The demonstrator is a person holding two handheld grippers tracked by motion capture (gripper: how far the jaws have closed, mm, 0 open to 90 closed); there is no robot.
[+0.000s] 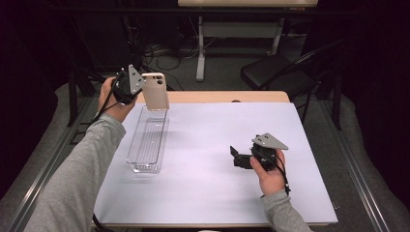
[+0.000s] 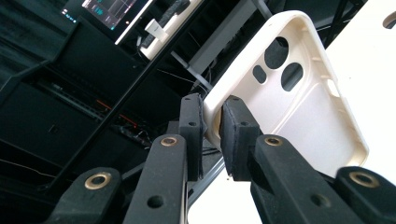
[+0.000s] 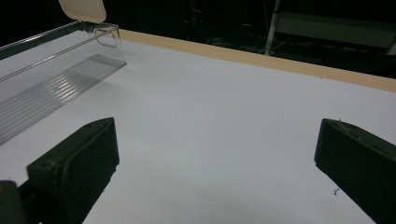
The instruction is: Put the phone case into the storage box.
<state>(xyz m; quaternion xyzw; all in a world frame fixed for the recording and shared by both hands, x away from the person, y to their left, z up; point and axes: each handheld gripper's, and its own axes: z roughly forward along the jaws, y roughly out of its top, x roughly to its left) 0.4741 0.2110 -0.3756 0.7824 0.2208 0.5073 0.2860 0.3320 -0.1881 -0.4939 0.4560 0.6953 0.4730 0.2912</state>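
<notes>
At upper left, the left gripper (image 1: 138, 87) pinches a cream phone case (image 1: 155, 91) by its edge above the clear tray (image 1: 147, 137) (no legible writing); the right gripper (image 1: 237, 157) rests spread wide, empty, lower right.

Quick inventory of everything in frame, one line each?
phone case: 1, cream, held above the tray's far end
clear tray: 1, transparent, table's left side
table: 1, white top with wood far edge
folding chair: 1, black, beyond the table
desk: 1, pale, background
left gripper: 1, black, pinching the case's edge
right gripper: 1, black, open, low over the table's right side
</notes>
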